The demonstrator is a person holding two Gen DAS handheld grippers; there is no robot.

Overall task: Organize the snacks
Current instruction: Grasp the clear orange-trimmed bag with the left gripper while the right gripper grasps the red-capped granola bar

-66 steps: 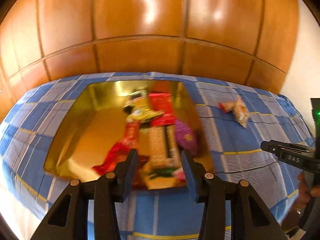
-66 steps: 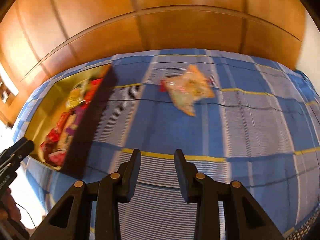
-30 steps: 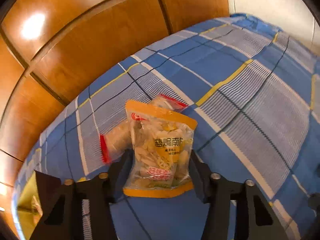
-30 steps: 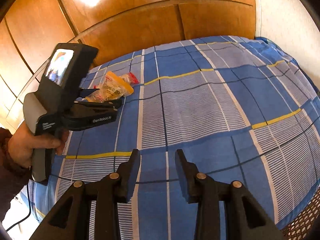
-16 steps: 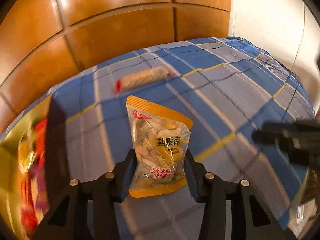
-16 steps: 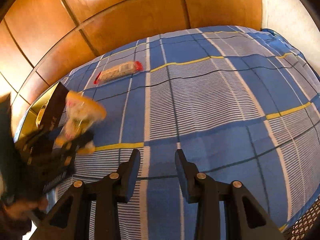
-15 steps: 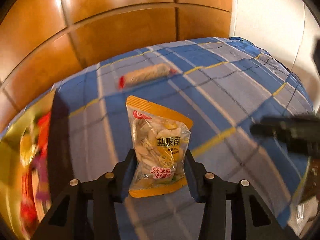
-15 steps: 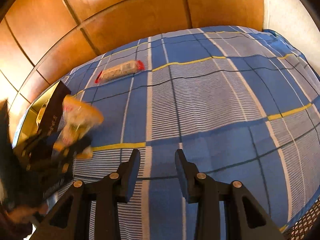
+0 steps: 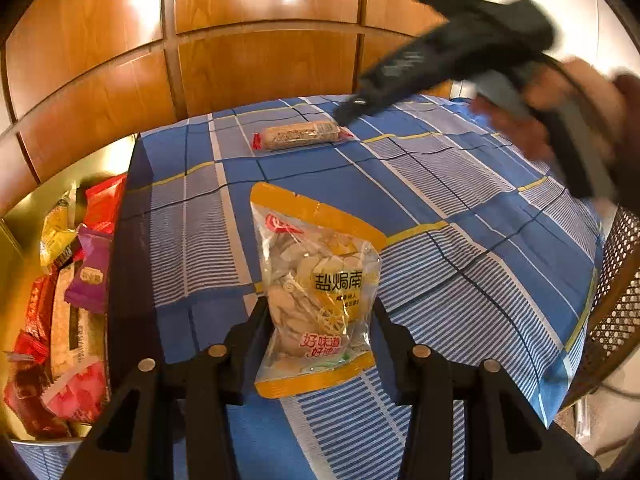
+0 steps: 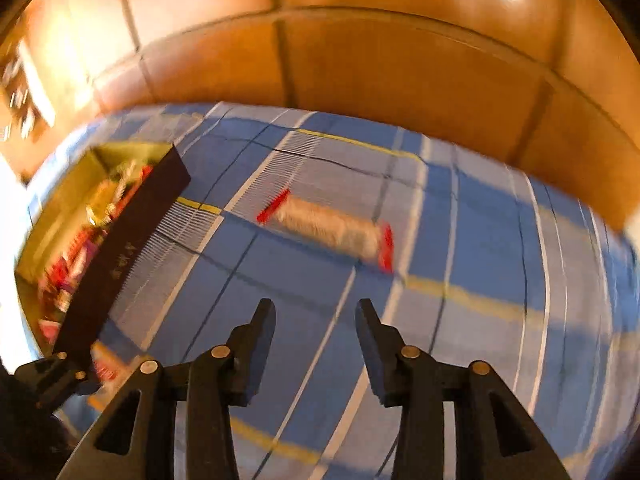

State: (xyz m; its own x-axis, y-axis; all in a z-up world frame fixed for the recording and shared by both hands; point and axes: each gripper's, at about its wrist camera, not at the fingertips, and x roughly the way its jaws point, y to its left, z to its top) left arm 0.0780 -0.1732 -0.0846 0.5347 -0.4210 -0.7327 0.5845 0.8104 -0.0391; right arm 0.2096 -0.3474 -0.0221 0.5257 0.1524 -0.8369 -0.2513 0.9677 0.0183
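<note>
My left gripper [image 9: 320,312] is shut on a clear snack bag with orange ends [image 9: 316,280] and holds it above the blue checked cloth. A long snack bar with red ends [image 9: 300,136] lies on the cloth further back; it also shows in the right wrist view [image 10: 332,228], ahead of my right gripper [image 10: 316,312], which is open and empty above the cloth. The right gripper's body shows blurred at the top right of the left wrist view [image 9: 460,40]. The gold-lined box [image 9: 24,216] at the left holds several snack packs [image 9: 72,280].
The box's dark side wall [image 10: 120,248] stands up left of the bar. Wood panelling [image 9: 260,40] runs behind the table. A woven chair back [image 9: 616,300] stands at the table's right edge.
My left gripper closed on the orange bag, lifted it off the bar and swung left toward the box. My right gripper turned and moved in toward the snack bar.
</note>
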